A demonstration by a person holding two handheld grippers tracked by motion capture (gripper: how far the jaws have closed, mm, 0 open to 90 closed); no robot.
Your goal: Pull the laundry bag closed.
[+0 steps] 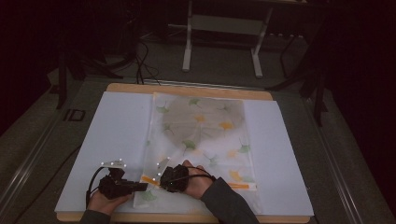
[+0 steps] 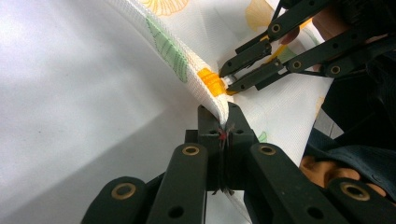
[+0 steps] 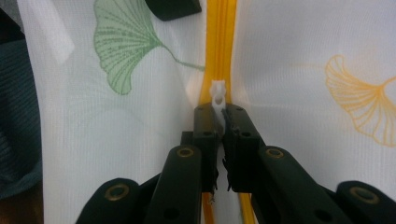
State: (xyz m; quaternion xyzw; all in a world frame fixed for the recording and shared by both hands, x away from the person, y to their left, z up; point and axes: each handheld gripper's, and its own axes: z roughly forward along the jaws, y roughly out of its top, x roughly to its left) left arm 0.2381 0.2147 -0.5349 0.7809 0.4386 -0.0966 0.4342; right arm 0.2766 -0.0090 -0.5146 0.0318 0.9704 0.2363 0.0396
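Lying flat across the middle of the bench [image 1: 79, 154], the mesh bag [image 1: 201, 140] with its green and orange leaf print reaches from about 12 o'clock down to the near edge at 6 o'clock, resting on a white sheet [image 1: 116, 135] that covers most of the wooden top. Your left gripper [image 1: 145, 186] sits at roughly 7 o'clock, clenched on the bag's near left corner; in the left gripper view the fabric edge runs straight into its closed jaws, beside the orange end of the zipper [image 2: 211, 80]. Your right gripper [image 1: 161, 178] is just beside it toward 6 o'clock, and its jaws are pressed together on the white zipper pull [image 3: 218, 95] (the small tab stands up out of the jaw tips in the right gripper view). The orange zipper tape runs away from that pull along the bag's near edge toward 5 o'clock. Both of your hands rest low on the sheet, nearly touching.
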